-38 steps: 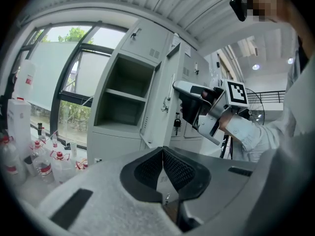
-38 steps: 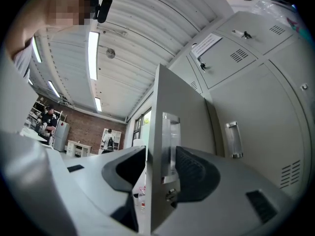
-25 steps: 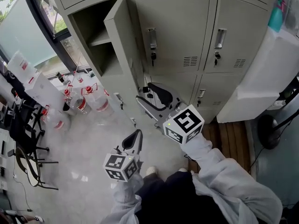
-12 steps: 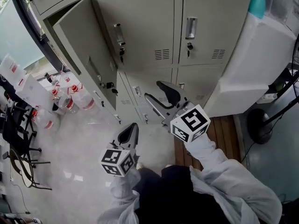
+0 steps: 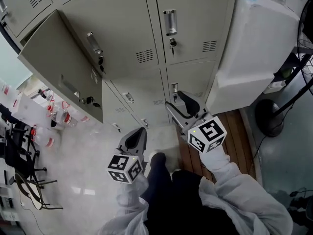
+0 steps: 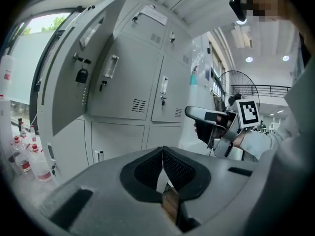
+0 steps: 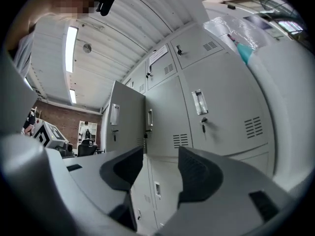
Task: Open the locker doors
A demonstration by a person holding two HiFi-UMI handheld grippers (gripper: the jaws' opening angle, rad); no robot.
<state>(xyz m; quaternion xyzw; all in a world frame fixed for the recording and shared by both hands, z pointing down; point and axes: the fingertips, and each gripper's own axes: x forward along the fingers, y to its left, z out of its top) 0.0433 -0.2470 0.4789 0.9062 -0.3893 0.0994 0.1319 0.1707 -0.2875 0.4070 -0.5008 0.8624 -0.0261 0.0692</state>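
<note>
Right gripper (image 5: 177, 103) is standing spread and empty, the nearer of the two to the closed door (image 5: 190, 13). Its handle (image 5: 169, 21) is lying ahead and above, long axis upright. Left gripper (image 5: 137, 137) is sitting pressed together, empty. Open door (image 5: 58, 77) is hanging left.

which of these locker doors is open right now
The grey metal locker door at far left in the head view, swung out into the room. Its neighbours with the vertical handles sit flush and shut.
</note>
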